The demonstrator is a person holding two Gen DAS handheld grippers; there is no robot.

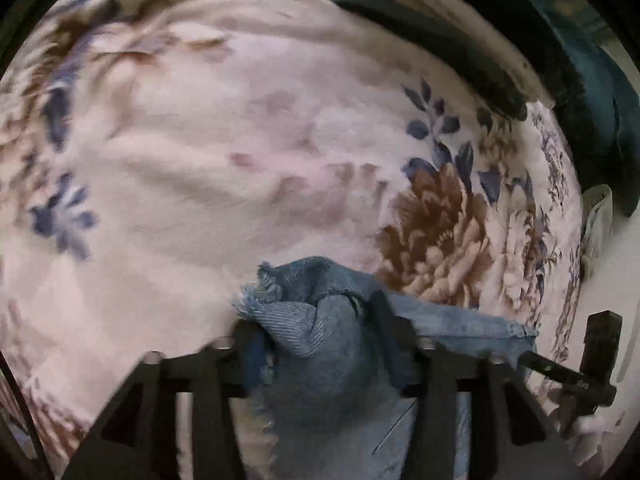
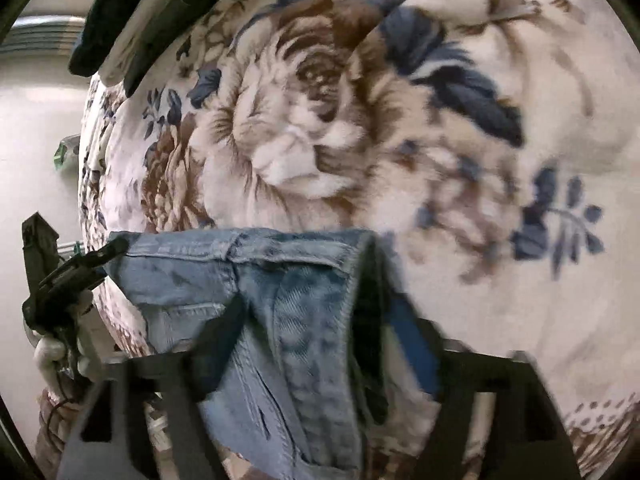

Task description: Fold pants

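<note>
- Pants [image 1: 320, 344] hang pinched in my left hand-held gripper [image 1: 316, 320] at a frayed hem.
- My right hand-held gripper [image 2: 304, 304] clamps what looks like the waistband, over the floral bed [image 1: 200, 160].

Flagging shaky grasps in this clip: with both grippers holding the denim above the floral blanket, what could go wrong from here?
1. The left gripper pinches only a bunched, frayed edge of the jeans; under pull, that small bite may slip free.
2. The right gripper clamps several layers near a seam, so the layers could shift and skew the fold.
3. The floral blanket is soft and wrinkled; the denim may drag on it and land creased.
</note>
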